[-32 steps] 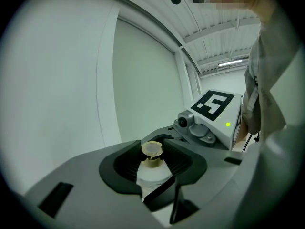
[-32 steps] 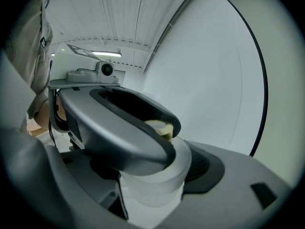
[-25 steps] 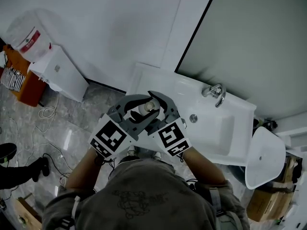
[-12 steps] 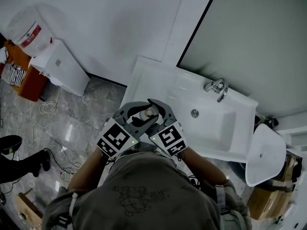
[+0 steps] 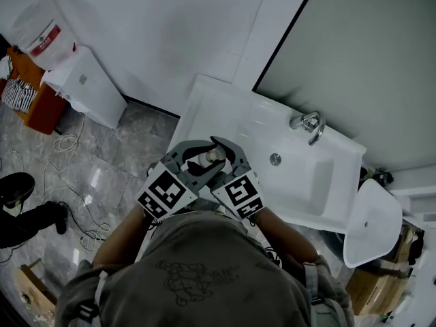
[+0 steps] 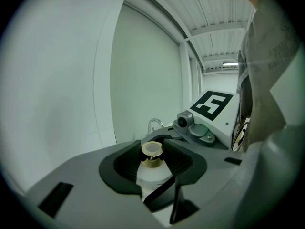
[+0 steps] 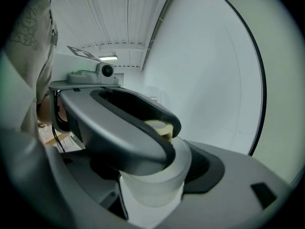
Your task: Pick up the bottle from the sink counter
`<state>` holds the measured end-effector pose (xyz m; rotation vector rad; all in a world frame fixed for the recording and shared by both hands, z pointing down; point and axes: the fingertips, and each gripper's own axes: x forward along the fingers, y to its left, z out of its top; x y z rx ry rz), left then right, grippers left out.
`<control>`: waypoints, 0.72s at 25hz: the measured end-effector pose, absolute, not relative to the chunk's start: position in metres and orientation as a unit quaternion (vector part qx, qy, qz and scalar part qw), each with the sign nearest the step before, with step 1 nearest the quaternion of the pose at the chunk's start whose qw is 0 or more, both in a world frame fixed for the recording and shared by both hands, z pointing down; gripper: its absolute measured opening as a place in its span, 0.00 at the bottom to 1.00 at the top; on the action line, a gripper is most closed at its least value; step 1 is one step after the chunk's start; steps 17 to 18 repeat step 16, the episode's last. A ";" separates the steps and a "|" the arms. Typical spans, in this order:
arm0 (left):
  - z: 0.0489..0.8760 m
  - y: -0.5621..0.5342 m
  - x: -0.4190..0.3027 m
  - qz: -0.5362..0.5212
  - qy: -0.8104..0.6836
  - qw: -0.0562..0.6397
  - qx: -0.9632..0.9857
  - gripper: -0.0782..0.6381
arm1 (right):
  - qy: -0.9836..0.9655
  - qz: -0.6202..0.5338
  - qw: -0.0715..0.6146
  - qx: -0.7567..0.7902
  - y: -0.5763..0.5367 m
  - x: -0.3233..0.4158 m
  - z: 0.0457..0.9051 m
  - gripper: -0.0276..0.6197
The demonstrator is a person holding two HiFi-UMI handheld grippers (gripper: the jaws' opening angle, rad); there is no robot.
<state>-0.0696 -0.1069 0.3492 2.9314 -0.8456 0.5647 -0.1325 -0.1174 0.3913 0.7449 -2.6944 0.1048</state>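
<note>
At the near left end of the white sink counter (image 5: 212, 106), as seen from the head view, the bottle (image 5: 212, 156) is enclosed by both grippers at once, the marker cubes (image 5: 163, 195) being angled towards each other just in front of the person's chest. Whether the bottle's base rests on the counter cannot be told, since it is covered by the jaws. In the left gripper view, the left gripper (image 6: 153, 144) is seen with its curved jaws set wide around the translucent white body, the dark pads (image 6: 125, 168) closing in at their tips against the neck beside the tan cap (image 6: 152, 150); the bottle is upright. In the right gripper view, the right gripper (image 7: 183, 142) is seen clasped on the same bottle, its body filling the space between the jaws, with one grey jaw laid over the shoulder and the cap's rim just visible past it. Further right along the counter, the basin (image 5: 310, 177) and the chrome tap (image 5: 308, 124) are noted, well apart from the bottle. A grey tiled floor (image 5: 119, 157) with a loose cable (image 5: 65, 146) is recorded to the left.
</note>
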 end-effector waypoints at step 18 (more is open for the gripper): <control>0.339 -0.116 -0.073 0.176 -0.285 0.000 0.942 0.32 | -0.950 0.010 0.170 0.261 -0.128 -0.136 0.381 0.56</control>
